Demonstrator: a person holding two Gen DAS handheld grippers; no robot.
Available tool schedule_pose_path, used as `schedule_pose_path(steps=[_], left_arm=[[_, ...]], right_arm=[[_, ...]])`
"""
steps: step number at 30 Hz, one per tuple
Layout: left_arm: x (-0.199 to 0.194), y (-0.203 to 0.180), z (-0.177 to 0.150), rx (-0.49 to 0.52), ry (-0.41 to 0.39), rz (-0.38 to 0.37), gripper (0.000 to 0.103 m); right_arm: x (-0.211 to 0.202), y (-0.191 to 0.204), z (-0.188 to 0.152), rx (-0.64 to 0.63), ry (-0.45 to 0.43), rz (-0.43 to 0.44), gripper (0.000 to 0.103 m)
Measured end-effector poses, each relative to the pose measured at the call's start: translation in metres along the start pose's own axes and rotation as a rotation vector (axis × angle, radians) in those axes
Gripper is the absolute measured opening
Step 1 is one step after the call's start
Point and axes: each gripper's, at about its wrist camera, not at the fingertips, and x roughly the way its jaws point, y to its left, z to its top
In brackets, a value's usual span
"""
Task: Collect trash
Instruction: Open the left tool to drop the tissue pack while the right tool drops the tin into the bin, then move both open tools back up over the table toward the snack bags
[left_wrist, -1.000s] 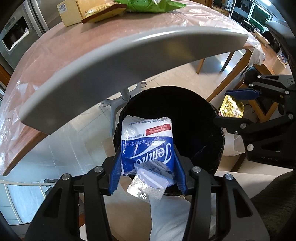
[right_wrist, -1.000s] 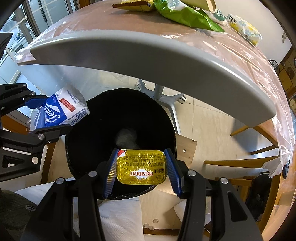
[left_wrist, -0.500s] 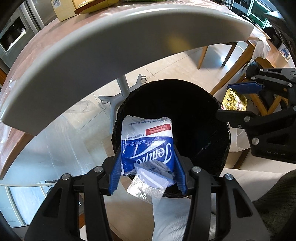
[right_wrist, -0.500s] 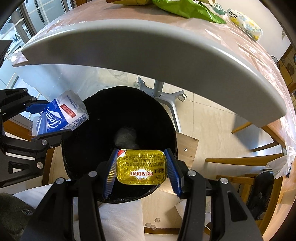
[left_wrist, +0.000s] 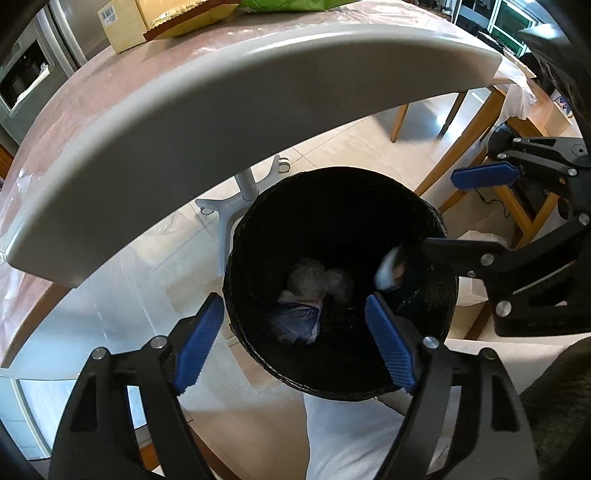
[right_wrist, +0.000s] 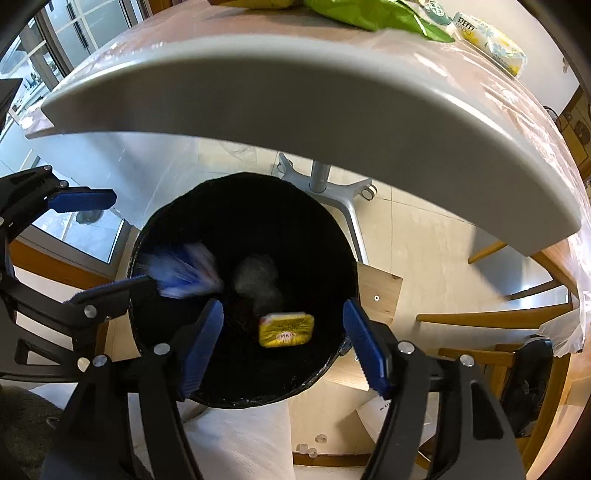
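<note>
Two pieces of trash are inside the black bin (right_wrist: 332, 236), free of both tongs. The gold butter packet (right_wrist: 286, 329) shows sharply in the right wrist view, low in the bin below the right tongs (right_wrist: 282, 339), whose blue pads stand wide apart and are opening with nothing pressed between them. The blue and white tissue pack (left_wrist: 297, 319) lies deep in the bin beside a grey crumpled lump (left_wrist: 306, 278) in the left wrist view; in the right wrist view it appears as a blurred blue and white smear near the bin's left wall. The left tongs (left_wrist: 295, 339) hang over the bin's mouth, pads apart and opening, gripping nothing.

Each view shows the other tongs at the bin's side, likewise spread. The bin stands on a pale tiled floor (left_wrist: 343, 147) beside a grey wheeled stand (right_wrist: 325, 184). Above it curves the edge of the desk (left_wrist: 258, 96), covered in clear plastic, carrying a cardboard box (left_wrist: 122, 26), a green bag (right_wrist: 362, 14) and a yellow flowered tissue pack (right_wrist: 491, 42). Wooden legs (left_wrist: 458, 162) stand farther off.
</note>
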Motion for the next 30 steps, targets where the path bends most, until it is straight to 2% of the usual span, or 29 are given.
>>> schedule_pose_path(steps=[6,10,14,16,18,23,25,30], left_arm=[[-0.009,0.002,-0.002,0.004,-0.007,0.014,0.08],[-0.027,0.005,-0.005,-0.003,-0.028,0.02,0.08],[-0.053,0.012,-0.004,-0.015,-0.061,0.027,0.08],[-0.071,0.014,-0.003,-0.018,-0.089,0.025,0.084],[-0.094,0.016,0.0,-0.024,-0.136,0.02,0.087],[-0.126,0.031,0.018,-0.053,-0.255,0.042,0.1],[-0.128,0.046,0.034,-0.091,-0.292,0.053,0.101],[-0.109,0.07,0.077,-0.154,-0.325,0.063,0.101]], right_arm=[[-0.011,-0.006,0.001,0.021,-0.022,0.005,0.07],[-0.037,-0.011,-0.002,0.022,-0.069,0.013,0.072],[-0.072,-0.014,-0.002,0.021,-0.129,0.023,0.075],[-0.089,-0.016,0.0,0.017,-0.166,0.029,0.076],[-0.107,-0.017,0.005,0.01,-0.217,0.024,0.083],[-0.134,-0.036,0.033,0.025,-0.357,-0.037,0.099],[-0.129,-0.05,0.053,0.062,-0.383,-0.051,0.099],[-0.108,-0.08,0.099,0.192,-0.379,0.043,0.099]])
